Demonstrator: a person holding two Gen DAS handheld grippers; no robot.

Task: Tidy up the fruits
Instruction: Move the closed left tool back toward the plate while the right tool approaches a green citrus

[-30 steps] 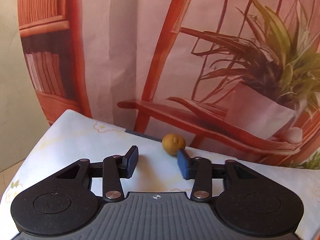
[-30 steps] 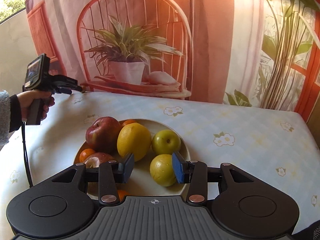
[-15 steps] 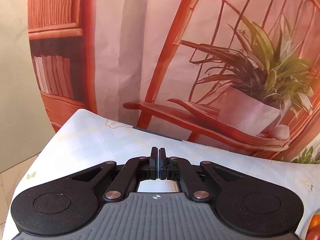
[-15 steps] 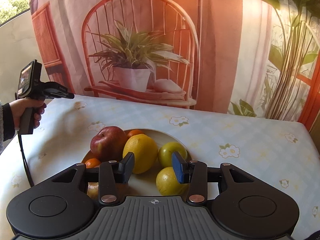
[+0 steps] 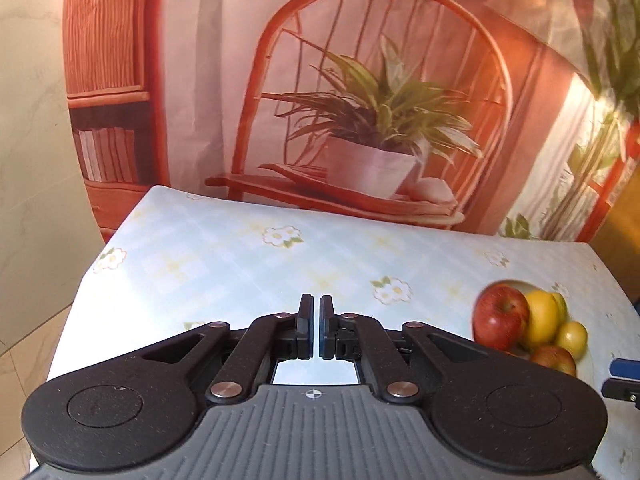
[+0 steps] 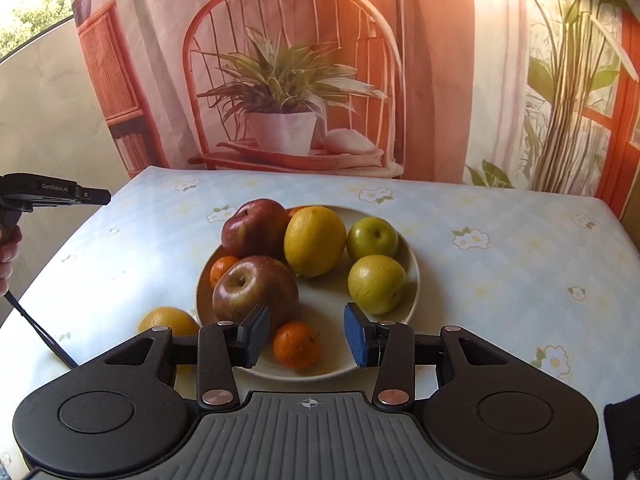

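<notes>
A white plate holds two red apples, a large yellow citrus, two green apples and small tangerines. A yellow fruit lies on the cloth left of the plate. My right gripper is open and empty, its jaws either side of the front tangerine, above it. My left gripper is shut and empty over bare cloth, with the plate of fruit to its right. It also shows at the far left of the right wrist view.
The table wears a pale blue flowered cloth. A printed backdrop with a chair and plant hangs right behind the table. The table's left edge drops to a tiled floor.
My left gripper shut empty, pulled back and turned right, losing the small brown fruit from view. My right gripper rose and drew back, bringing the whole plate into view.
</notes>
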